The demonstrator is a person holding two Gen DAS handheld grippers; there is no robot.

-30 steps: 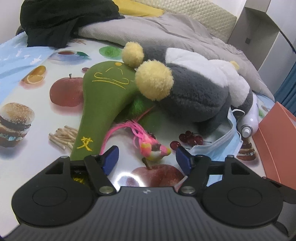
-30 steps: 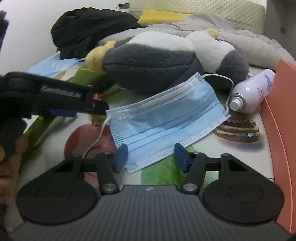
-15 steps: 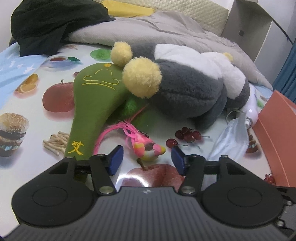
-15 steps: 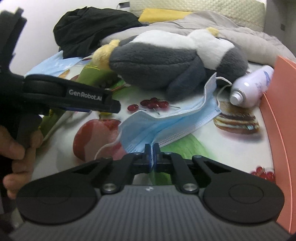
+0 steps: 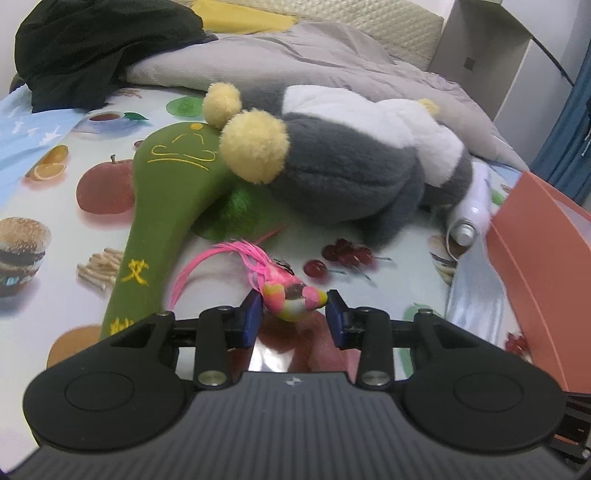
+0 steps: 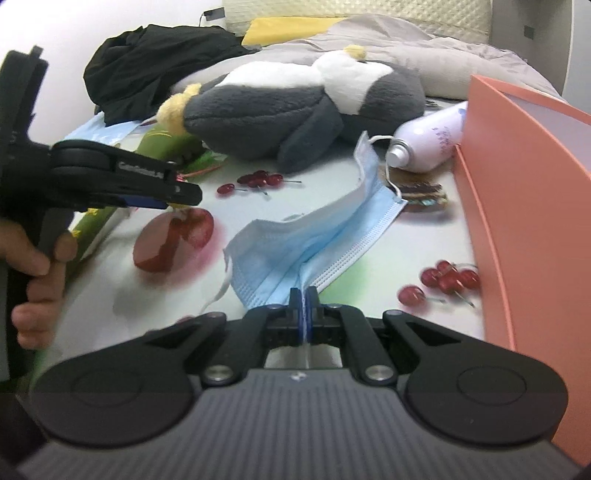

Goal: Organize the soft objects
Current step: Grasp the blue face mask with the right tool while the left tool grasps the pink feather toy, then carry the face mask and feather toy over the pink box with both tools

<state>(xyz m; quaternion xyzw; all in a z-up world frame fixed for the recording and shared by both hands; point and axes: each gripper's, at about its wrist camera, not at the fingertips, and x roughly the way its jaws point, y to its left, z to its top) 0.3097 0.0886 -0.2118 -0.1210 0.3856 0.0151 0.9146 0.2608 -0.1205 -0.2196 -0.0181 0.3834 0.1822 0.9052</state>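
Observation:
A small pink feathered bird toy (image 5: pixel 291 299) lies on the fruit-print tablecloth (image 5: pixel 55 236), and my left gripper (image 5: pixel 294 314) has its blue pads touching both sides of it. My right gripper (image 6: pixel 303 308) is shut on the edge of a blue face mask (image 6: pixel 306 240), which drapes forward over the cloth. A grey and white plush penguin (image 5: pixel 351 166) lies behind, its yellow feet on a green fabric paddle (image 5: pixel 166 206). The left gripper also shows in the right wrist view (image 6: pixel 184 192).
An orange box (image 6: pixel 528 206) stands at the right edge. A white spray can (image 6: pixel 424 147) lies beside it. A grey duvet (image 5: pixel 314 55), black clothing (image 5: pixel 88 48) and a yellow pillow (image 5: pixel 240 18) lie at the back.
My left gripper has moved forward and closed in around the bird toy. My right gripper has shut on the mask and pulled it back toward the orange box.

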